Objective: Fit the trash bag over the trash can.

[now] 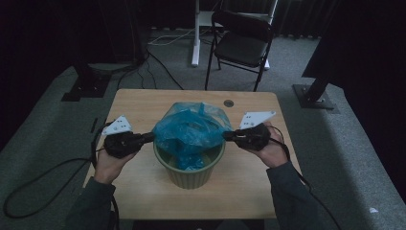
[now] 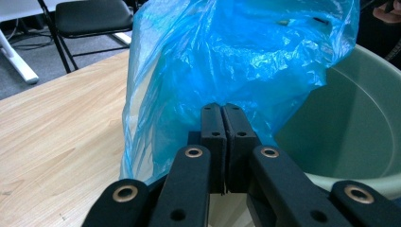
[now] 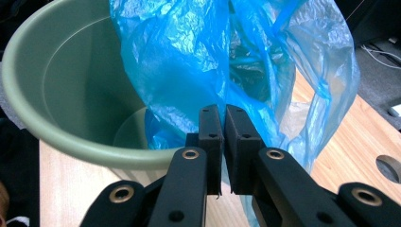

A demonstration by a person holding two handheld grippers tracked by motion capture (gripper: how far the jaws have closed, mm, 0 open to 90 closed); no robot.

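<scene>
The left tool and right tool each pinch the blue plastic bag at opposite edges, jaws closed on the film. The crinkled, translucent bag hangs into the green bin on the wooden surface. Lining is underway; next, probably, stretch the mouth over the rim.

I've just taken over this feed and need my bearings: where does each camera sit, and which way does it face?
High view: above the person's side, looking forward and down at the table; both forearms, left gripper, right gripper.
Left gripper view: rides on that gripper, looking along its closed jaws at the blue bag.
Right gripper view: rides on that gripper, facing the bag from the opposite side.
Shared: bag and green bucket.
</scene>
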